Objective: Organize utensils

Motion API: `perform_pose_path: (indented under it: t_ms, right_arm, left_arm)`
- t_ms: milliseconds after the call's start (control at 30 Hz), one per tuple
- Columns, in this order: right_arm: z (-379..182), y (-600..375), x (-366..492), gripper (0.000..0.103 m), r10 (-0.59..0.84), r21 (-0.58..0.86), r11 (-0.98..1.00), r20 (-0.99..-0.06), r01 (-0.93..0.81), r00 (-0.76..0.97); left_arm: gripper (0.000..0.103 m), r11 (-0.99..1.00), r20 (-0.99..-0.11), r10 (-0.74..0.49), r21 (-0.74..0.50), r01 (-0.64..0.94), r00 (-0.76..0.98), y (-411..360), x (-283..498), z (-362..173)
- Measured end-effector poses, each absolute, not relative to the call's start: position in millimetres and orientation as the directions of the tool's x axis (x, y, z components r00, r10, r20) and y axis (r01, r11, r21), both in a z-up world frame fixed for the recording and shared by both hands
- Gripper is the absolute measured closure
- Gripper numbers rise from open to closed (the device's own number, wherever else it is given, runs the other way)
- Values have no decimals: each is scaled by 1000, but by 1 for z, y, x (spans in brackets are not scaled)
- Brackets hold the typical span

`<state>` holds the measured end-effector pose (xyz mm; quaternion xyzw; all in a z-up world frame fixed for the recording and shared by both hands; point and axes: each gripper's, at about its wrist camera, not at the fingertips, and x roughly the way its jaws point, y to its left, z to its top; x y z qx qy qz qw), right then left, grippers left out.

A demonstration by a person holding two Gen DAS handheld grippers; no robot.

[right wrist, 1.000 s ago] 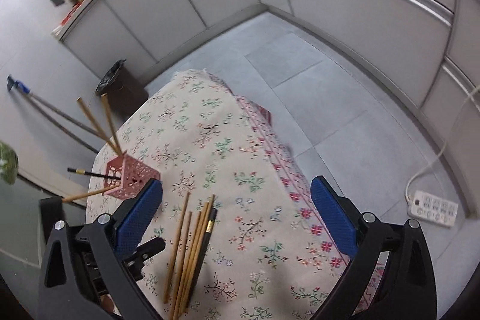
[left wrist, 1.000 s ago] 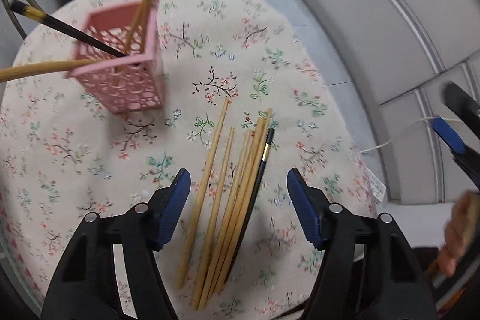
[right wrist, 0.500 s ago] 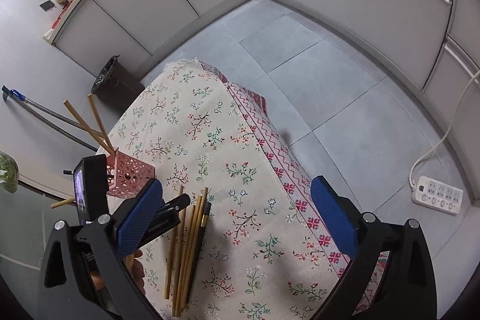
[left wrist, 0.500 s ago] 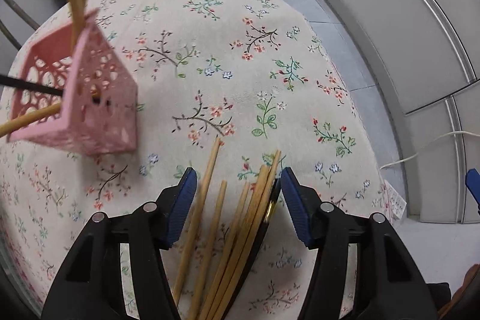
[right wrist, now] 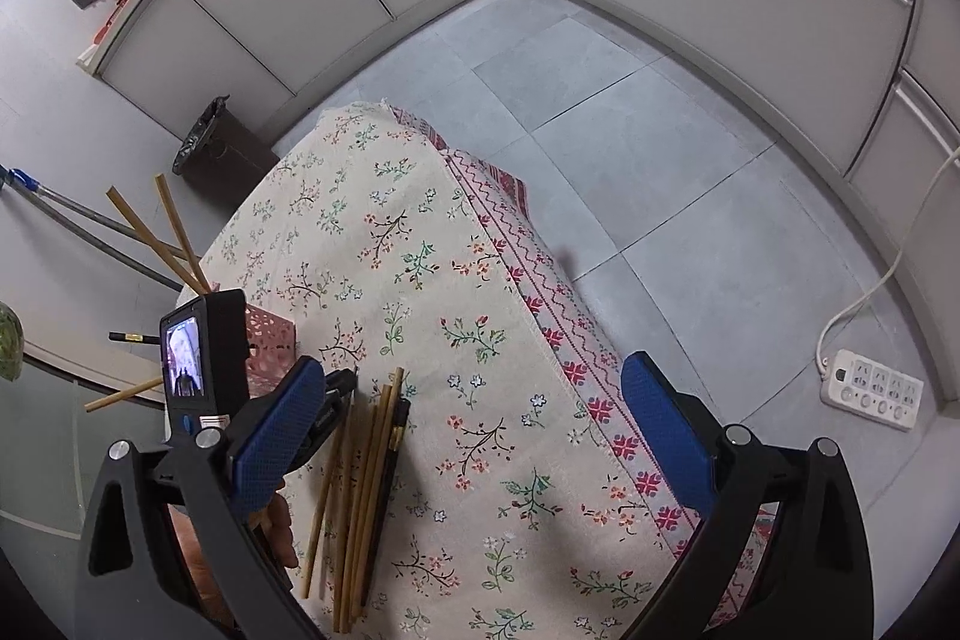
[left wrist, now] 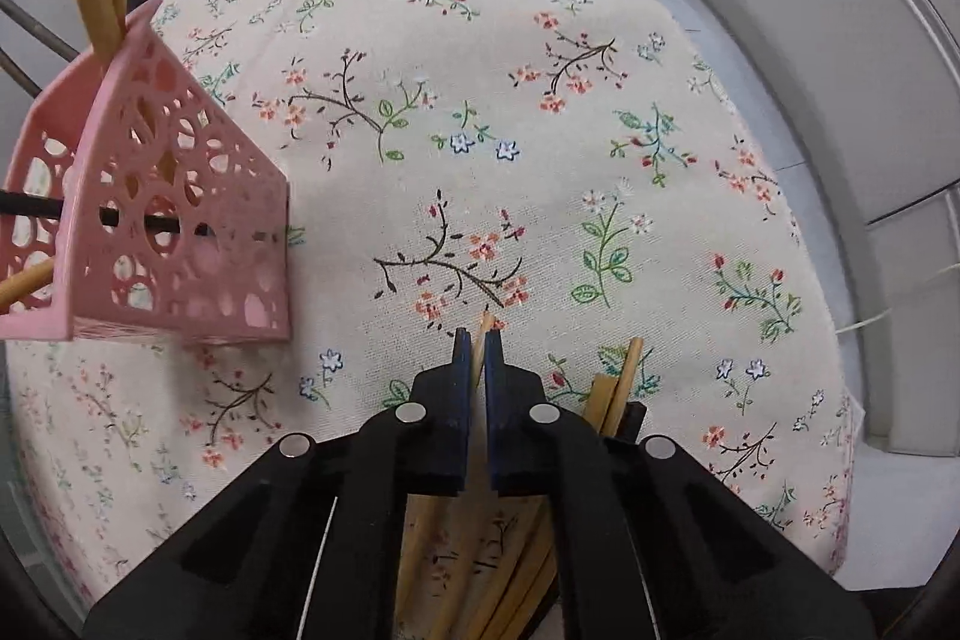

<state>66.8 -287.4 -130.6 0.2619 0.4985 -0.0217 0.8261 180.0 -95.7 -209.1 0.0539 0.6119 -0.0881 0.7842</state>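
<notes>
My left gripper [left wrist: 474, 340] is shut on a bamboo chopstick [left wrist: 481, 343] from the pile of chopsticks [right wrist: 360, 484] lying on the floral tablecloth [left wrist: 480, 100]. More bamboo chopsticks [left wrist: 621, 385] and a black one lie just to its right. The pink perforated holder [left wrist: 174, 226] stands to the left with several chopsticks in it; it also shows in the right wrist view [right wrist: 270, 340]. My right gripper [right wrist: 474, 436] is open and empty, held high above the table's near right edge. The left gripper [right wrist: 336, 394] shows in that view at the pile.
The table's right edge [right wrist: 540, 304] drops to a grey tiled floor. A power strip [right wrist: 873, 388] lies on the floor at right. A dark bin [right wrist: 219, 148] stands beyond the far corner. A mop handle [right wrist: 90, 220] leans at left.
My left gripper has come down onto the pile and closed on one bamboo chopstick. The right gripper has stayed open, shifting only slightly.
</notes>
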Motion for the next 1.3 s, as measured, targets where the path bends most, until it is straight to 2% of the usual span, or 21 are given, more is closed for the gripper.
perform_pose_path:
  t_ms: [33, 133, 433, 667, 700, 800, 867, 933, 1000, 1100, 1300]
  right_arm:
    - [-132, -286, 68, 7, 221, 406, 864, -837, 298, 500]
    - [-140, -282, 71, 7, 224, 400, 865, -848, 303, 480]
    - [-164, -269, 80, 7, 193, 344, 885, -885, 314, 424]
    - [-193, -242, 98, 9, 274, 393, 868, -888, 303, 369]
    - [-198, -234, 101, 12, 283, 396, 868, -890, 299, 357]
    - [-215, -211, 111, 33, 329, 412, 864, -897, 290, 294]
    - [-228, -200, 114, 41, 348, 412, 862, -905, 297, 244]
    - [-238, -191, 115, 55, 336, 385, 870, -920, 309, 202]
    - [-240, -185, 116, 56, 295, 347, 887, -934, 306, 203]
    - [-240, -176, 117, 73, 250, 301, 906, -948, 298, 196]
    - [-237, -156, 116, 73, 163, 215, 945, -962, 245, 218]
  left_arm:
    - [94, 978, -971, -80, -34, 204, 226, -94, 181, -211]
    - [95, 972, -967, -105, -51, 229, 233, -86, 176, -210]
    - [98, 959, -945, -56, 39, 281, 322, -90, 148, -200]
    - [99, 953, -893, -138, -3, 303, 428, -65, 79, -127]
    - [99, 953, -881, -151, -8, 304, 448, -60, 63, -117]
    - [99, 952, -850, -188, -34, 306, 491, -37, 40, -96]
    - [99, 952, -831, -203, -43, 303, 519, -29, 29, -82]
    - [99, 954, -810, -211, -49, 296, 547, -21, 18, -71]
    - [99, 954, -793, -224, -59, 294, 566, -18, 17, -65]
    - [99, 953, -783, -235, -71, 293, 575, -10, 13, -60]
    - [99, 956, -779, -241, -86, 281, 579, 1, 12, -58]
